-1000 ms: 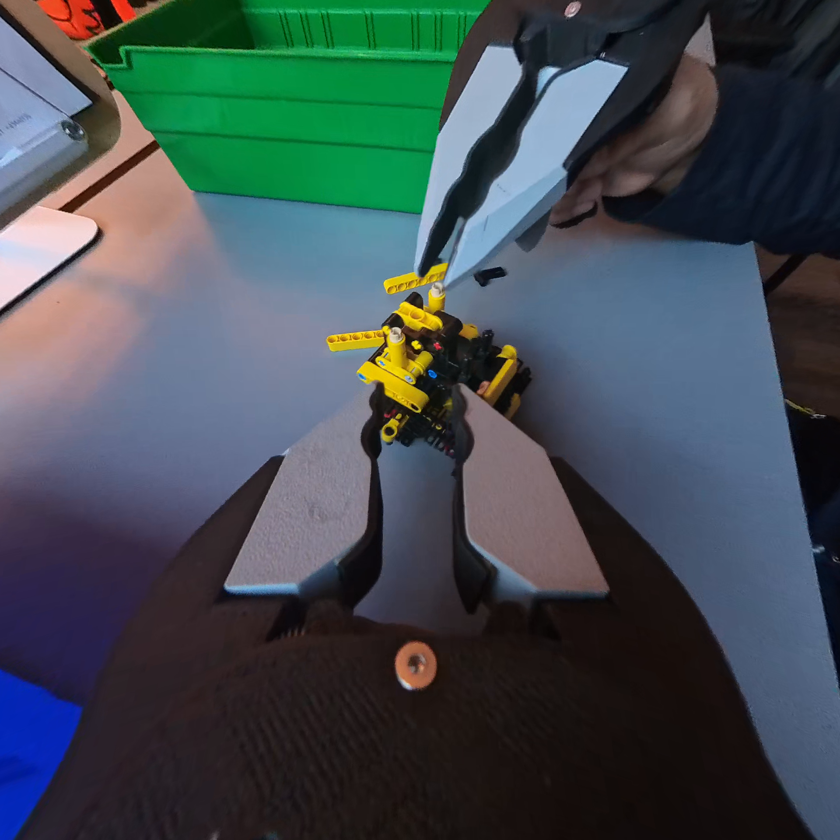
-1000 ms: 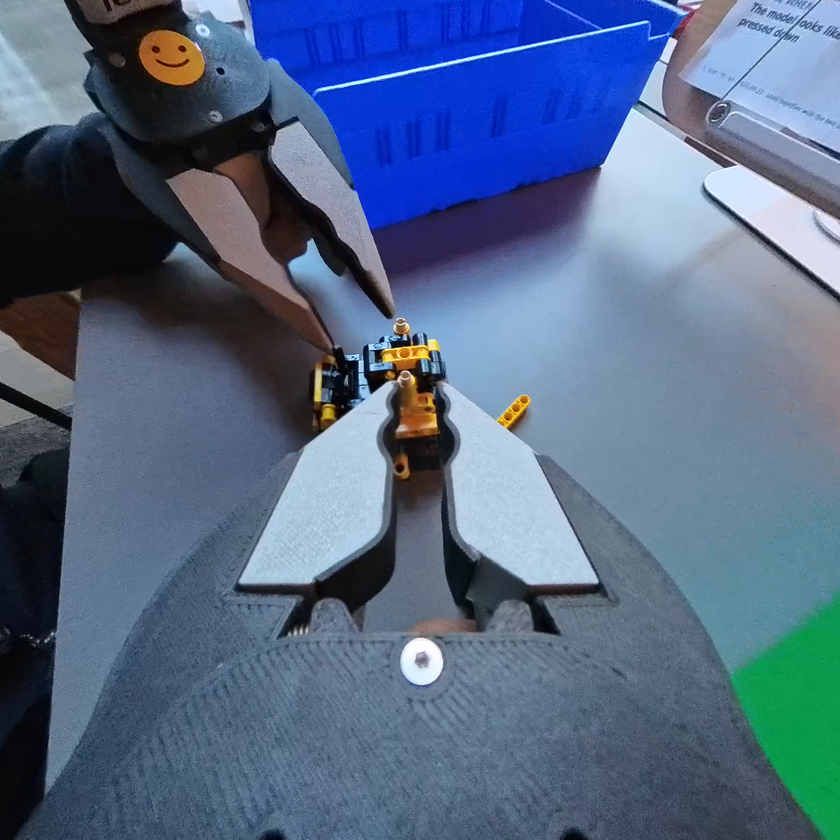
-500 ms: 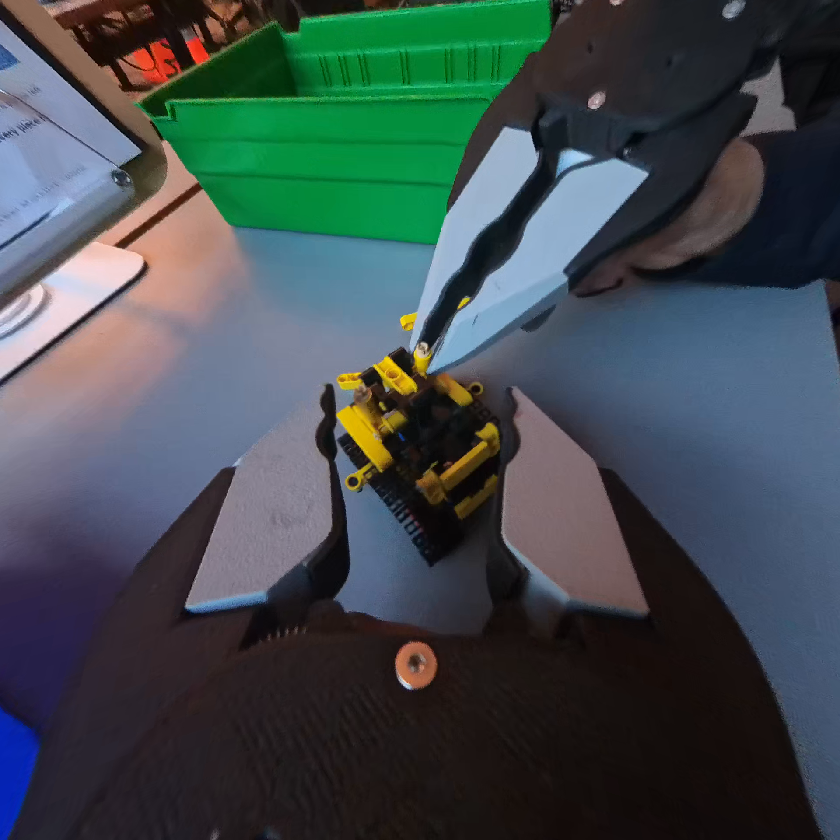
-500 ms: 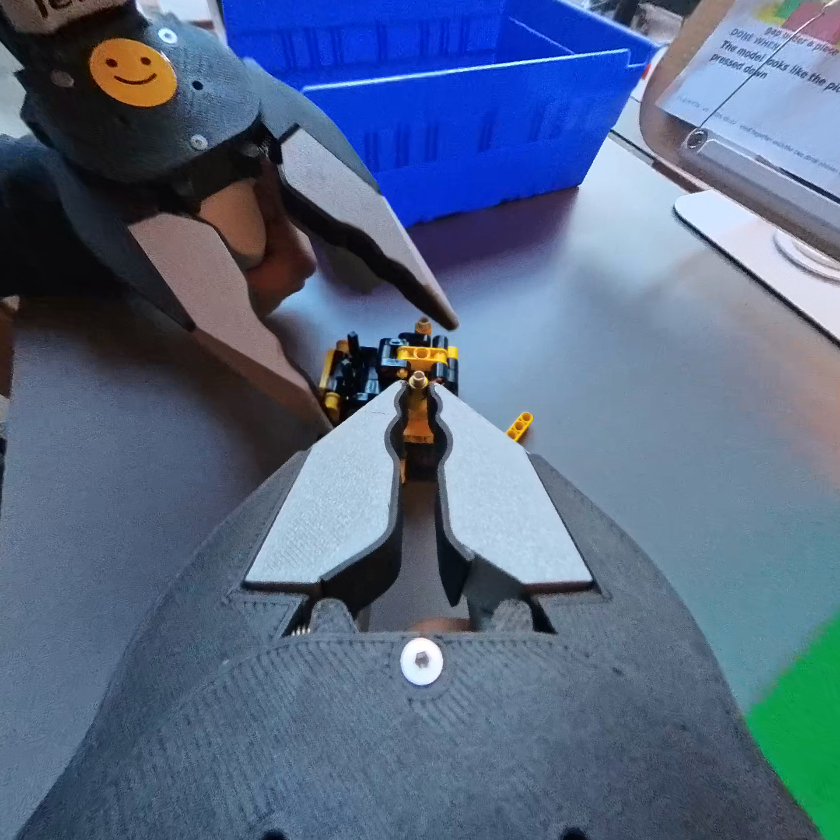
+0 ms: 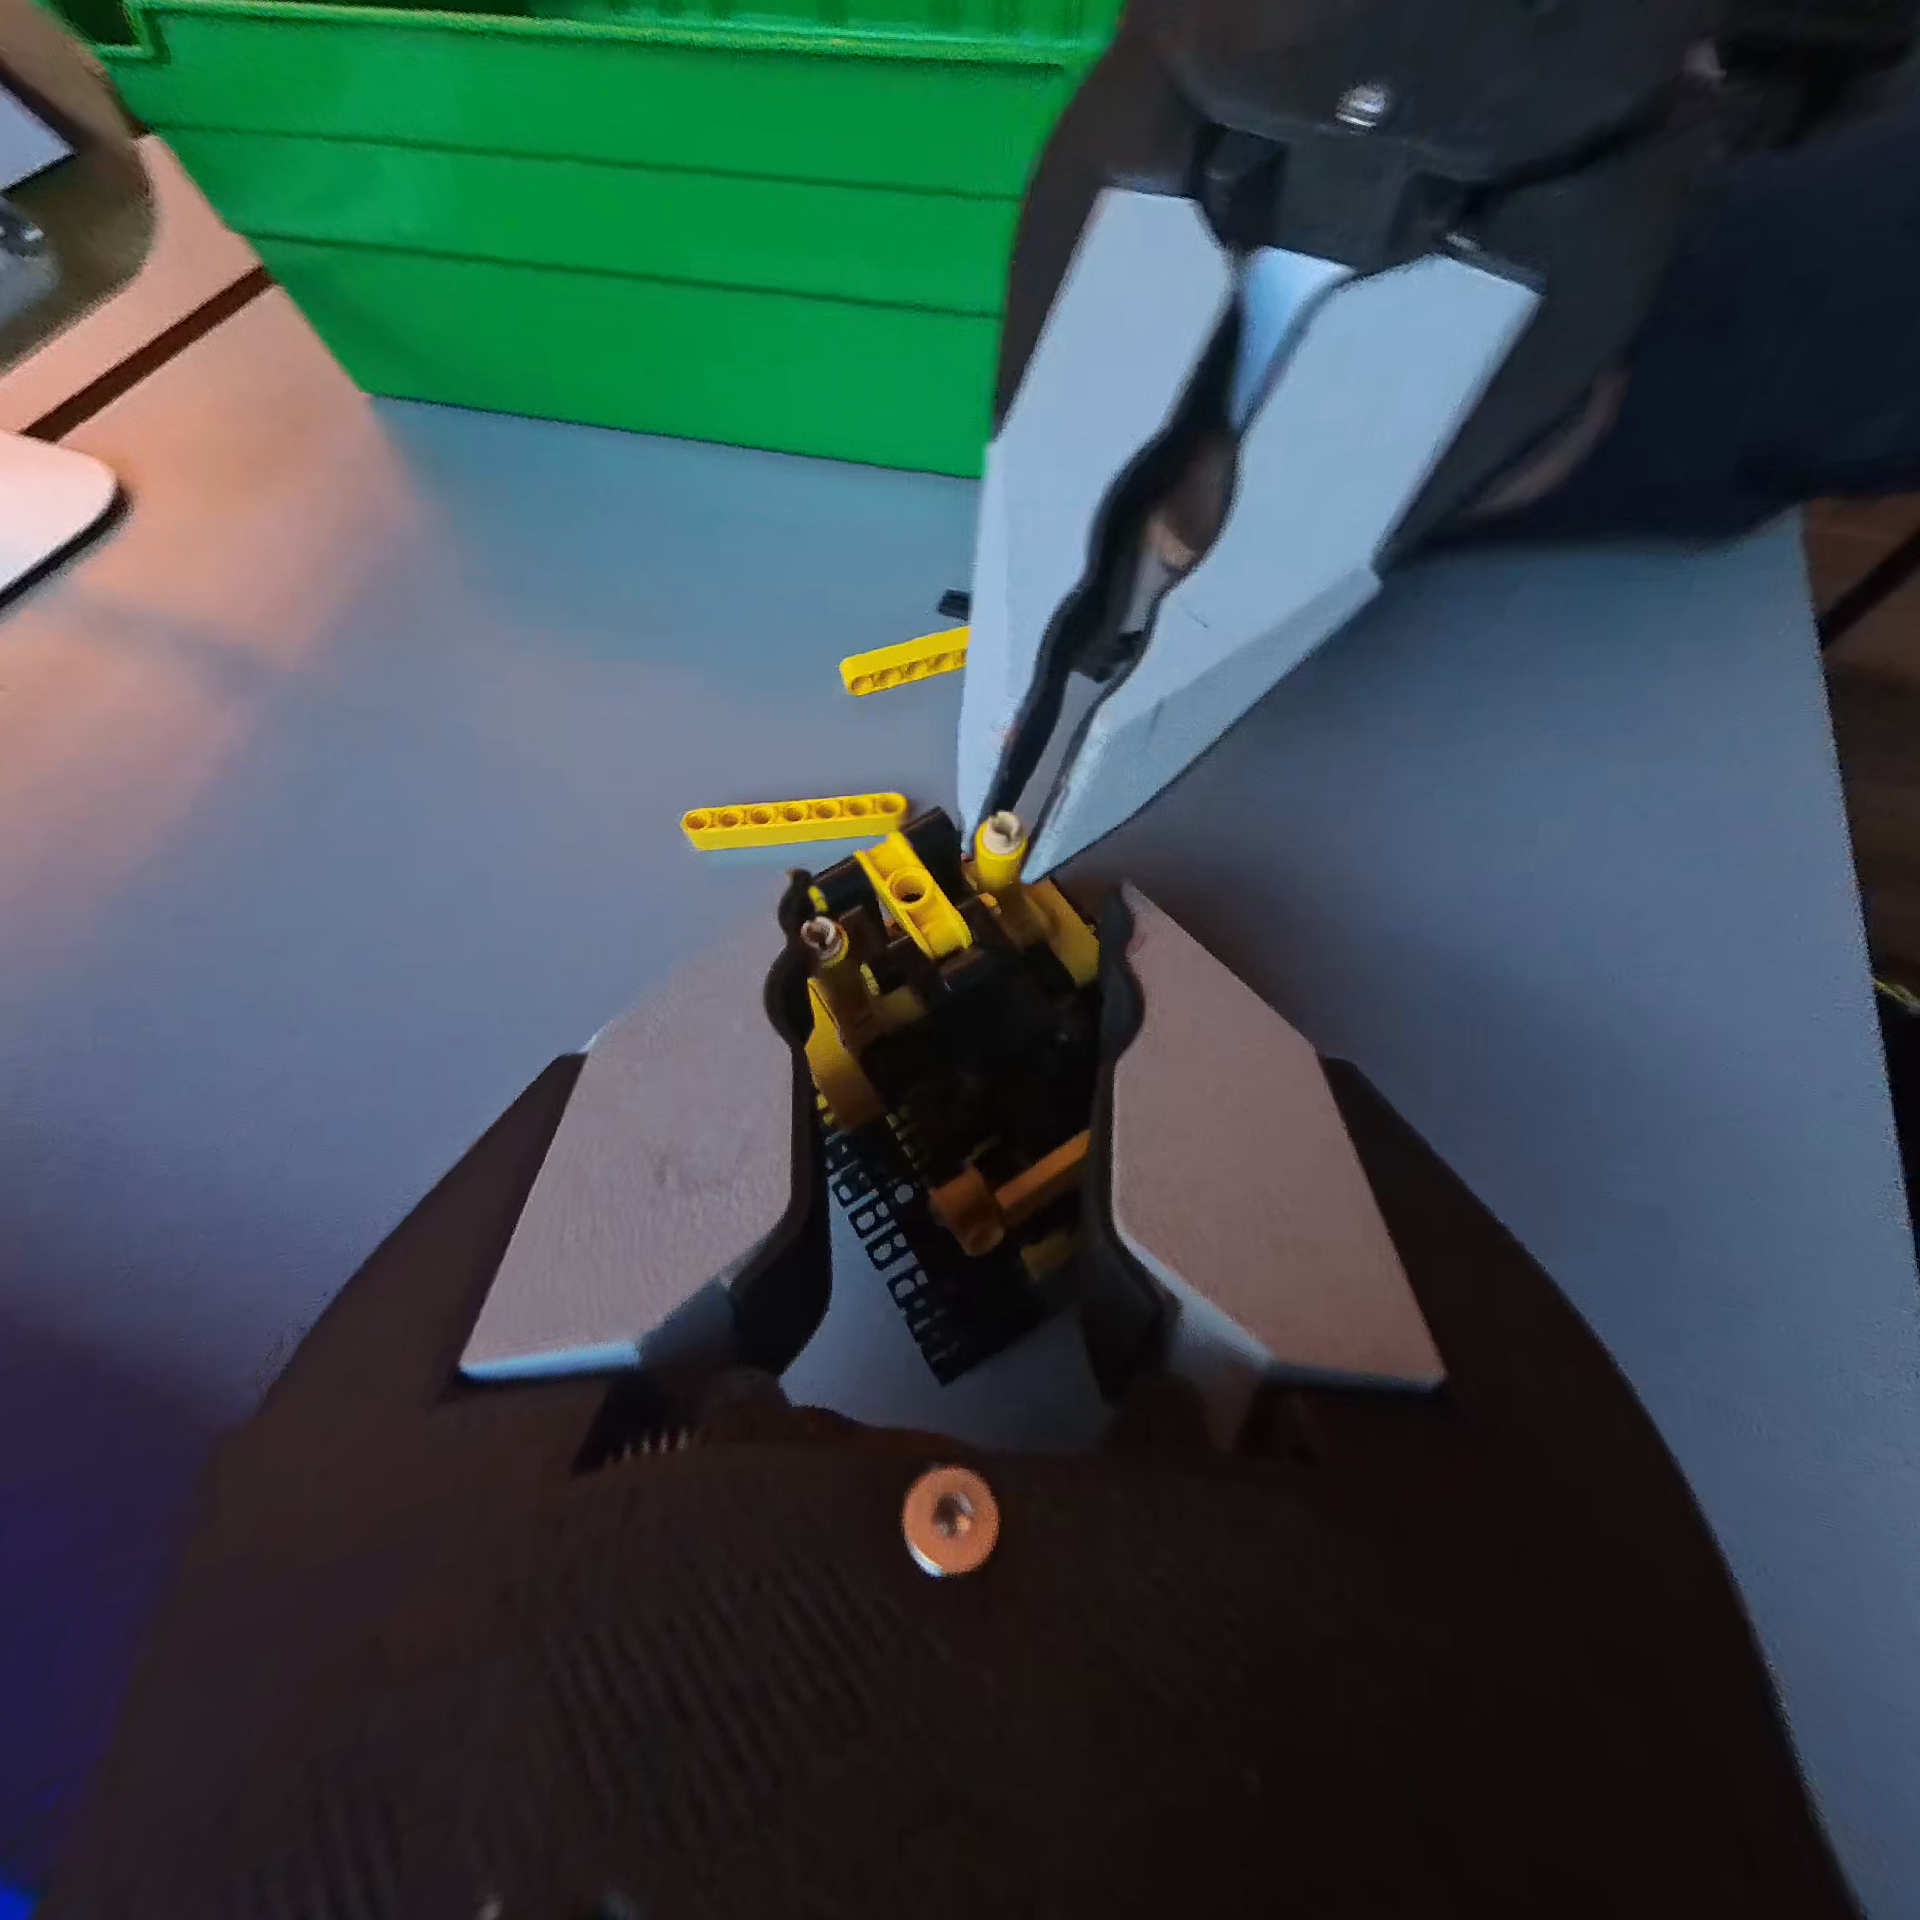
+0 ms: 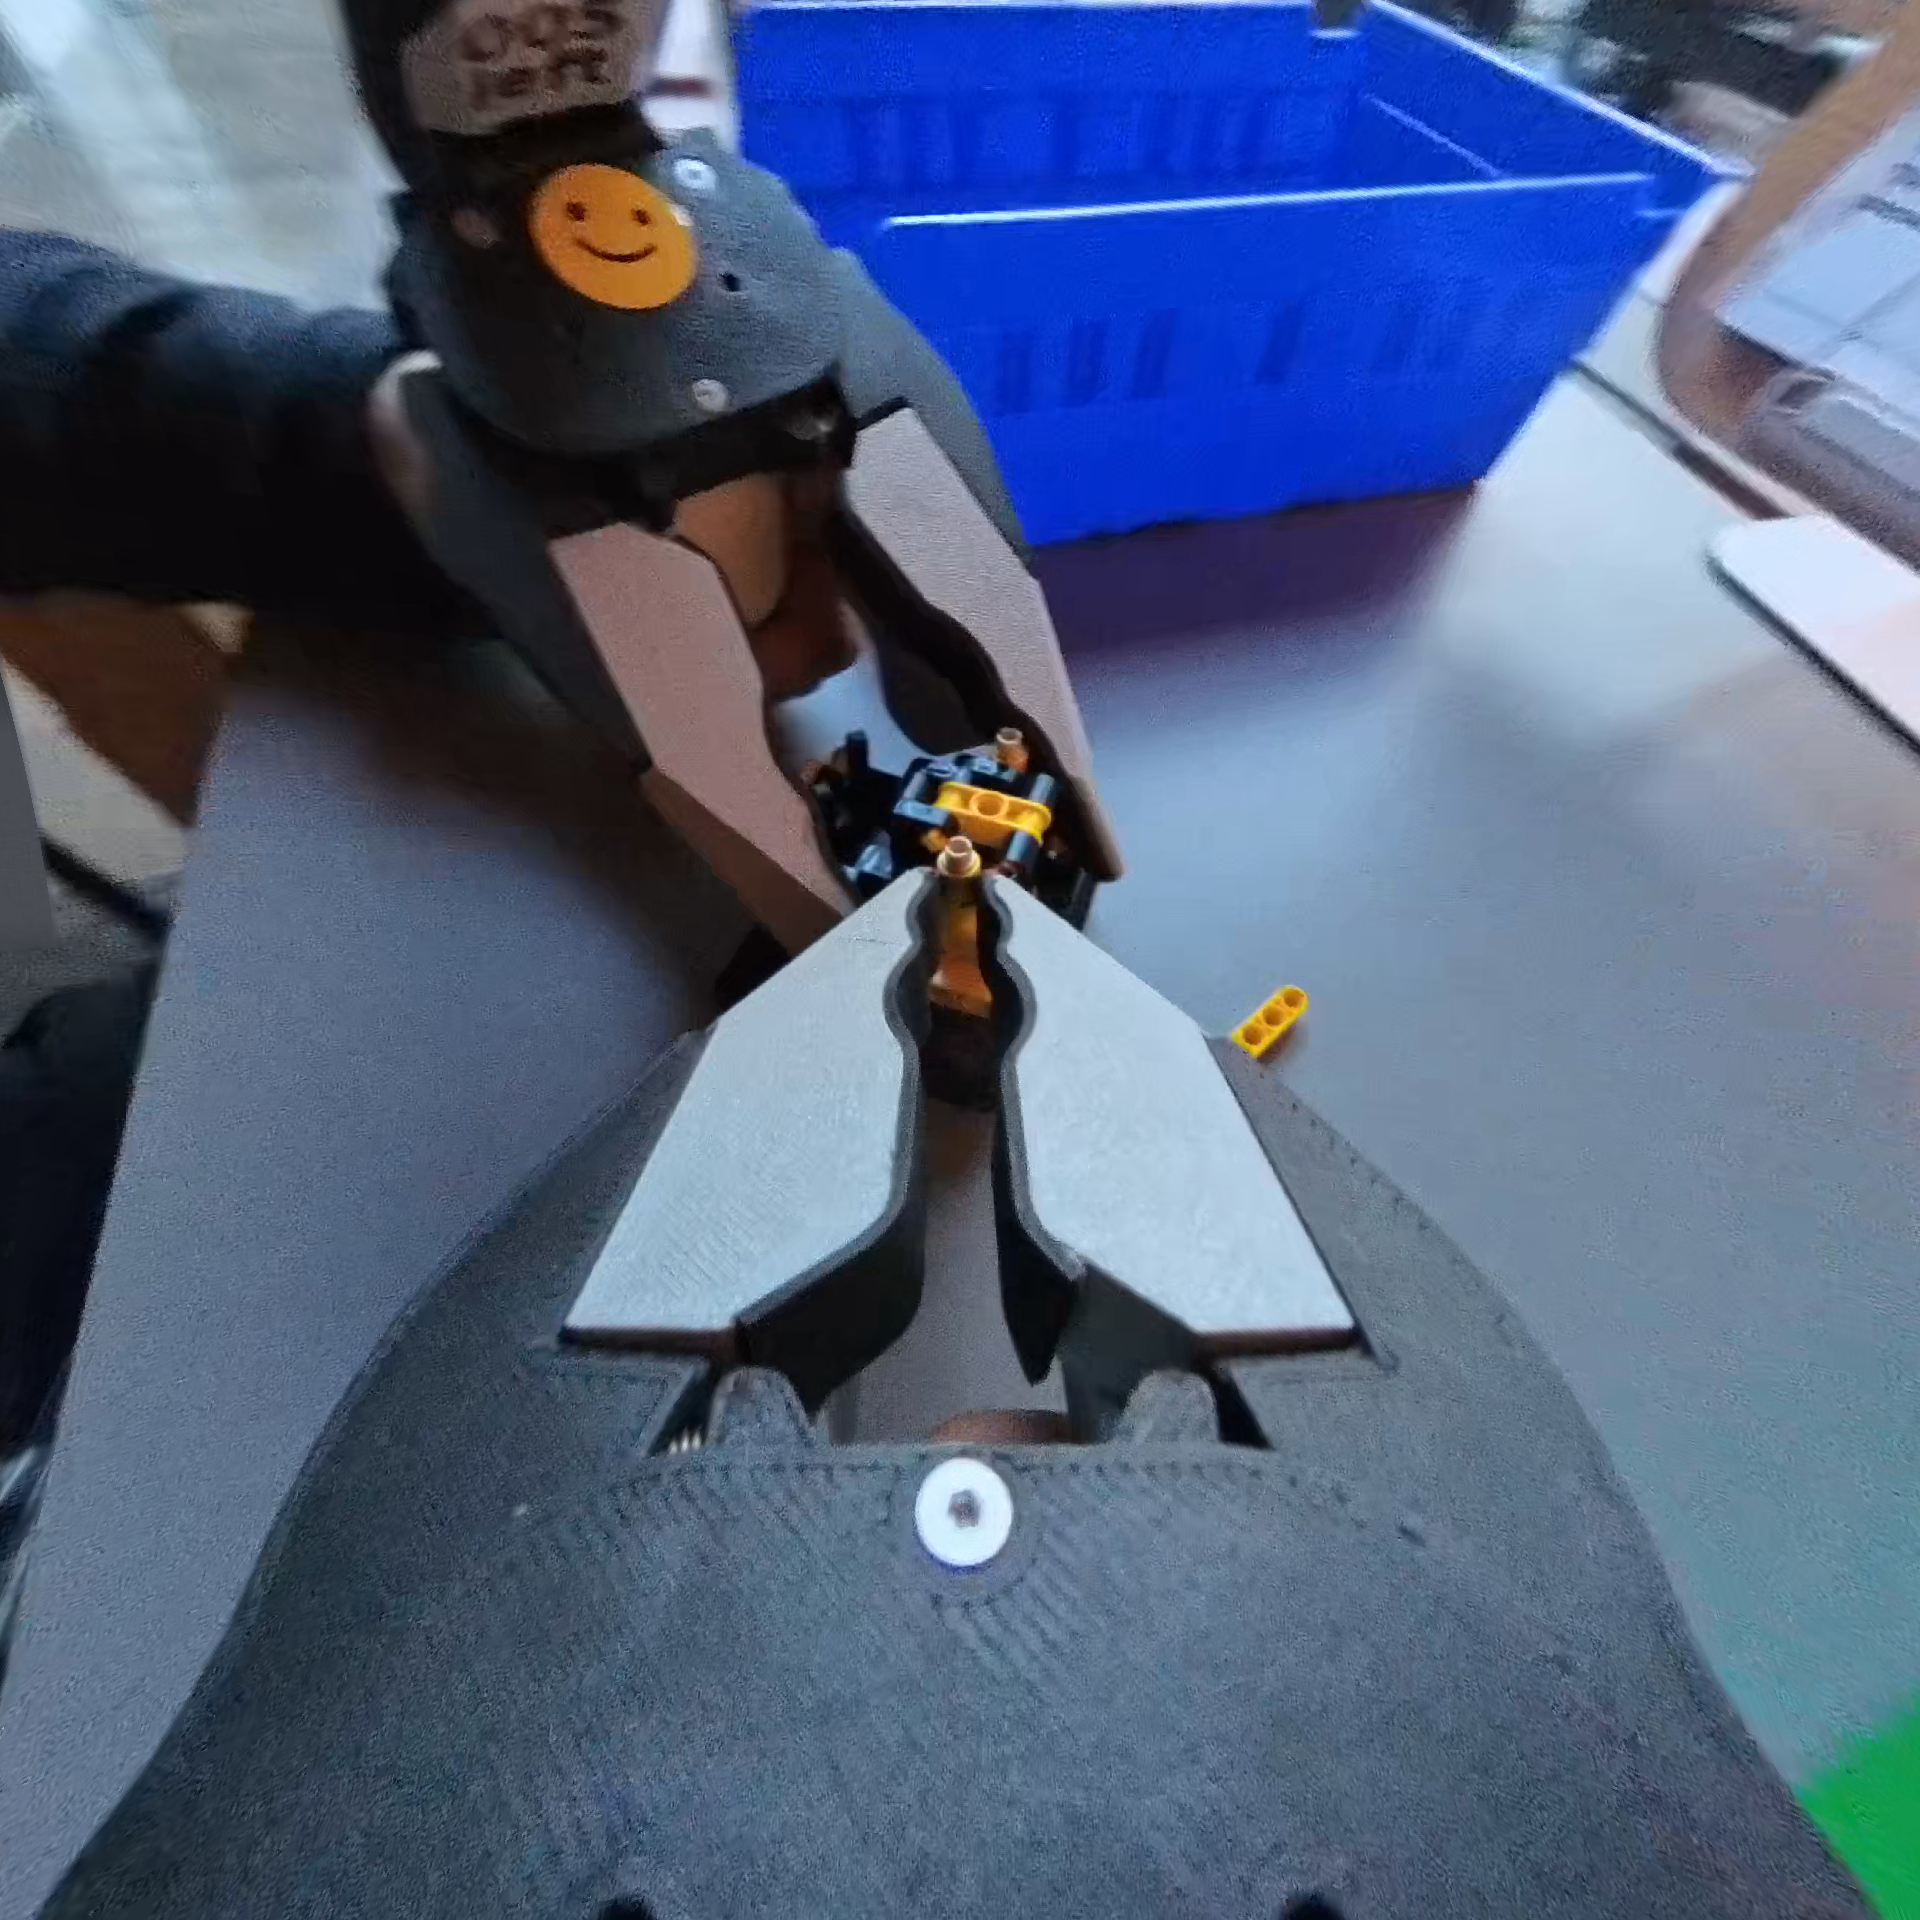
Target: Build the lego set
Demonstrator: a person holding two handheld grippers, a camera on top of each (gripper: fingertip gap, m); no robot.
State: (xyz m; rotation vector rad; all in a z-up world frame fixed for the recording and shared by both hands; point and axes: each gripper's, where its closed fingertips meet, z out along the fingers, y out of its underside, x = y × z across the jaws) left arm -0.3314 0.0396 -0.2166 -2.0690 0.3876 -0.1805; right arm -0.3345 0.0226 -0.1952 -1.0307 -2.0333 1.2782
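Note:
A black and yellow lego model (image 5: 966,1049) stands on the grey table (image 5: 520,727). My left gripper (image 5: 961,914) has its fingers against both sides of the model and is shut on it. My right gripper (image 6: 956,883) comes in from the opposite side and is shut on an upright yellow peg (image 6: 954,914) on top of the model. That peg also shows in the left wrist view (image 5: 1000,847), pinched by the right gripper's tips. A second upright peg (image 5: 826,940) stands free.
Two loose yellow beams (image 5: 795,821) (image 5: 904,660) lie just beyond the model, and part of one yellow beam (image 6: 1270,1018) shows in the right wrist view. A green bin (image 5: 623,260) and a blue bin (image 6: 1195,312) stand at opposite table ends. A monitor stand (image 6: 1818,592) sits to the side. My left and right fingertips are right by each other.
My left gripper went from wide open around the model to closed against its sides. My right gripper stays pinched on the upright yellow peg.

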